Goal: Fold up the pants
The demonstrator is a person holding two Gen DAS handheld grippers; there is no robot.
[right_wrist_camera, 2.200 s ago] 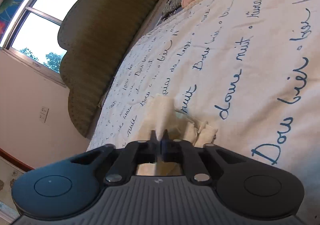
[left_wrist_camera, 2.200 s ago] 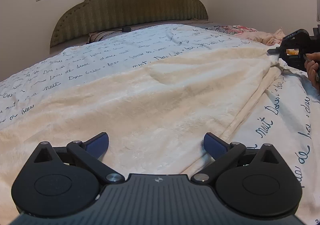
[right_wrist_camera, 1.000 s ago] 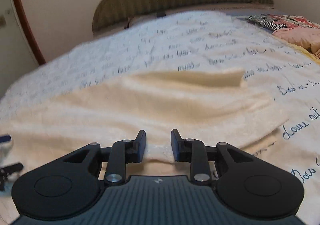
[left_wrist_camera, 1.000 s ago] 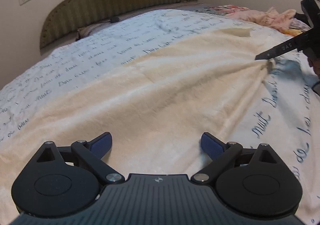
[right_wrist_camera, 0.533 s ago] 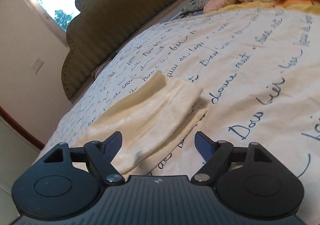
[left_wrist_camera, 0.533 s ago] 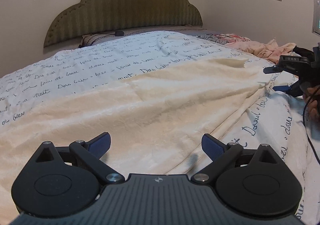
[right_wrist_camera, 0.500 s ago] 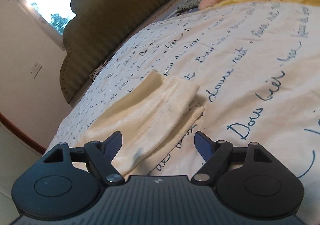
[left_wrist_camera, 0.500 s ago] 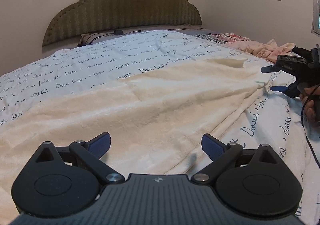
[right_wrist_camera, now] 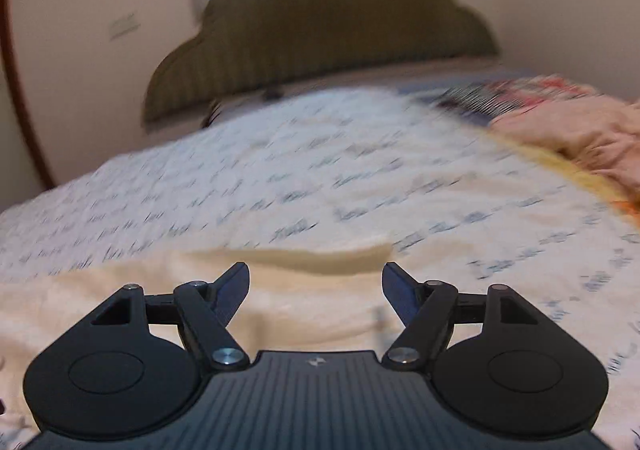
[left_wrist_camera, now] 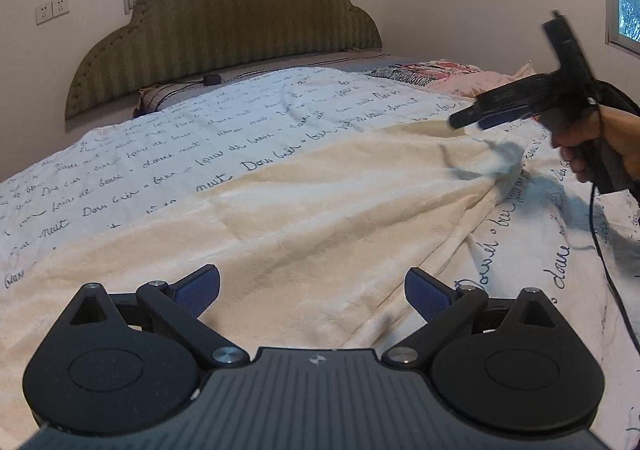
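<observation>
1. Left claw (left_wrist_camera: 312, 286), left wrist view: blue-padded jaws spread wide, holding nothing, low over the near end of the pants (left_wrist_camera: 320, 210).
2. Pants, same view: cream, plush, laid lengthwise on the bed's script-printed cover (left_wrist_camera: 160, 154), running from the near left corner to the far right. Long creases run along the right-hand edge; the far end is bunched.
3. Right claw (left_wrist_camera: 466, 122), same view: motion-blurred, held in the person's hand (left_wrist_camera: 600, 146) just above the bunched far end of the pants. Contact with the cloth cannot be told.
4. Background, same view: green scalloped headboard (left_wrist_camera: 224, 30); pink and patterned clothing (left_wrist_camera: 460, 78) heaped at the far right of the bed.
5. Right claw (right_wrist_camera: 316, 286), right wrist view: jaws apart, empty, over the pants (right_wrist_camera: 320, 314). Frame heavily blurred; a darker raised fold of cloth shows just beyond the tips.
6. Risk, judged: neither claw grips cloth, so the fold has no anchor; a fast-moving right claw may close on the cover along with the pants.
7. Risk, judged: the creases and the bunched end, if not flattened, would be folded in and leave uneven edges.
8. Risk, judged: thick plush may slip from a shallow pinch when lifted.
</observation>
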